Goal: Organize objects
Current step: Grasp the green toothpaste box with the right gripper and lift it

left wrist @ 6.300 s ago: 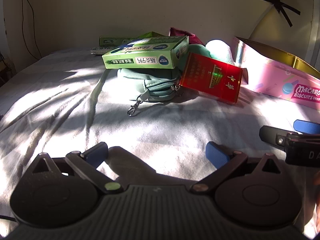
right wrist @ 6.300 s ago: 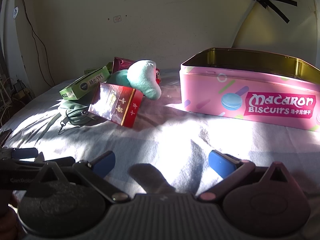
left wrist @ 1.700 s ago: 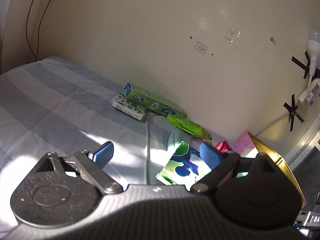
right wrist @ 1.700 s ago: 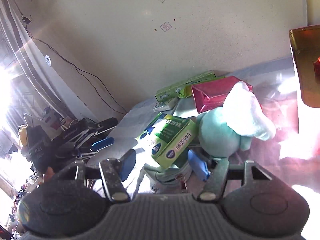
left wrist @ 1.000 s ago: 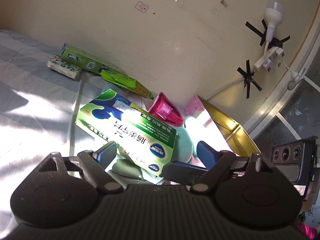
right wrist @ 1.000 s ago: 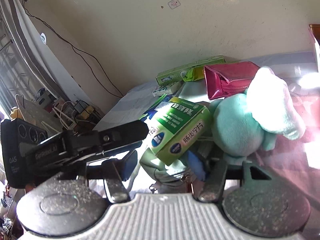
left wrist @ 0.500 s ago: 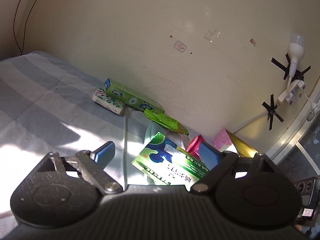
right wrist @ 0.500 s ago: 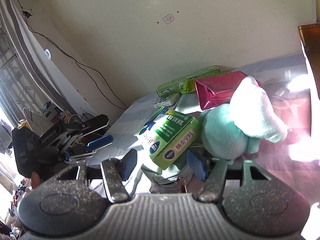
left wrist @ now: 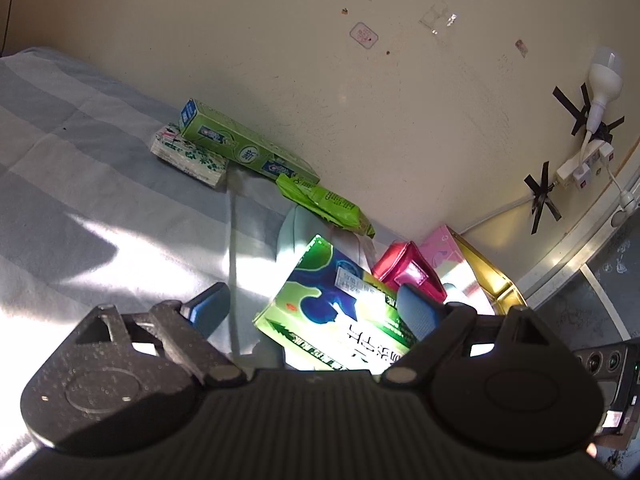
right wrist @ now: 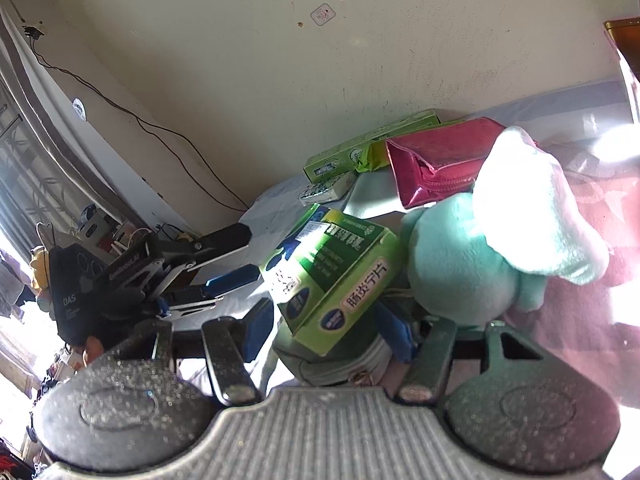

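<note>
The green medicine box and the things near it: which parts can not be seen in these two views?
- Green medicine box: left wrist view, near end hidden behind the left hand-held gripper.
- Grey-green pouch: right wrist view, mostly covered by the box.
- Pink tin: left wrist view, partly washed out by sun glare.

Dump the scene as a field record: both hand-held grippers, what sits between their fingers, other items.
left hand-held gripper: open; green medicine box partly between its fingers, not pinched
right hand-held gripper: fingers flank grey-green pouch; contact unclear
box support: lies tilted on the pouch
beside pouch: teal plush; magenta purse behind it
along wall: toothpaste box, tissue pack, green sachet
pink tin: open, gold inside showing
surface: striped bedsheet
</note>
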{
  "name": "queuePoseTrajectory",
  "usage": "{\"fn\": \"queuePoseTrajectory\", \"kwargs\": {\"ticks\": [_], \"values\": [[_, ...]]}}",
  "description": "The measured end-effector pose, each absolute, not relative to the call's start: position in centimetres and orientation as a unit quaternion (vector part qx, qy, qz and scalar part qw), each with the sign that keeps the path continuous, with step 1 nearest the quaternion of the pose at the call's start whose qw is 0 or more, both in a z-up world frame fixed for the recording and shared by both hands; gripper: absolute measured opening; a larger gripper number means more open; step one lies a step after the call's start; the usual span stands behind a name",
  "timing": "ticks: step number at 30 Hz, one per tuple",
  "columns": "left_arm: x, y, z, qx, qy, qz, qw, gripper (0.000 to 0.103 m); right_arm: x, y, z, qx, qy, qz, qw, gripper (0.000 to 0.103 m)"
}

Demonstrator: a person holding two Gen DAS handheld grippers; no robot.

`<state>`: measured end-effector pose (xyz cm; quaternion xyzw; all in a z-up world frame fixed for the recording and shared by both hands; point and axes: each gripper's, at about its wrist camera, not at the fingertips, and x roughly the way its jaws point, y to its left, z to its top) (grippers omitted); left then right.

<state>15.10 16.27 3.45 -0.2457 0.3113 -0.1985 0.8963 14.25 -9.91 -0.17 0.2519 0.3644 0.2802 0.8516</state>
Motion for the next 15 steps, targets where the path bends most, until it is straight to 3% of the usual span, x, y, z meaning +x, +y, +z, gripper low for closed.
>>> {"fn": "queuePoseTrajectory", "kwargs": {"ticks": [1,3,4,15], "values": [[15.2,15.7,3.1,-0.241,0.319,-0.202,0.894,0.090,14.5,-9.8,-0.4,0.255,0.367,0.281,0.849,0.058],[14.9,14.6,2.9,-0.229,0.329,-0.210,0.892,0.078,14.6,-9.8,-0.6,0.261,0.370,0.286,0.845,0.056],[14.4,14.1,3.0,-0.222,0.328,-0.216,0.893,0.078,14.6,-9.8,-0.7,0.262,0.372,0.290,0.842,0.052],[6.8,10.1,5.9,-0.208,0.297,-0.233,0.902,0.078,9.3,-14.1,1.8,0.249,0.354,0.339,0.836,0.051]]}}
